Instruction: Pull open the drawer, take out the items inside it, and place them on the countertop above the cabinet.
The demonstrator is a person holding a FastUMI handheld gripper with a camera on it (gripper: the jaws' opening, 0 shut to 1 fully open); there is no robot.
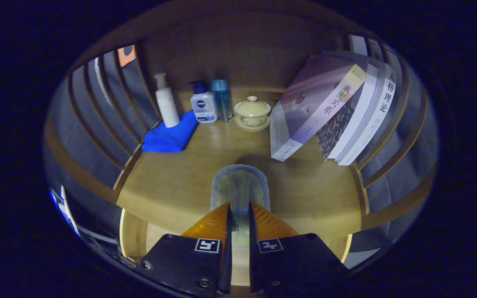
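Orange fingers (239, 217) nearly pressed together, pinching a clear, glass-like item (239, 190) with a pale rim. It looks like a small glass or cup seen from above, can't say which. Item sits just ahead of the fingers, low over the near-middle of the wooden counter (172, 182), with a shadow on the wood just beyond it; touching the wood or not, can't tell. Drawer edge hard to make out below the fingers.

Handling guess: light, stiff, slick, breakable. Thin wall caught between the pads, so a tilt could let it slip; grip near the rim with steady pressure, set it down flat, open slowly.

Further out, far left: blue cloth (171, 134) with a white pump bottle (166, 101) standing on its far end. Just right of that, a white bottle with blue cap (203, 103) and a thin blue bottle (222, 99), touching or near touching. Middle far: lidded beige cup on a saucer (252, 112). Right: leaning books (333, 105) tilted against the slatted side. Bare wood around the item is wide enough for placing.
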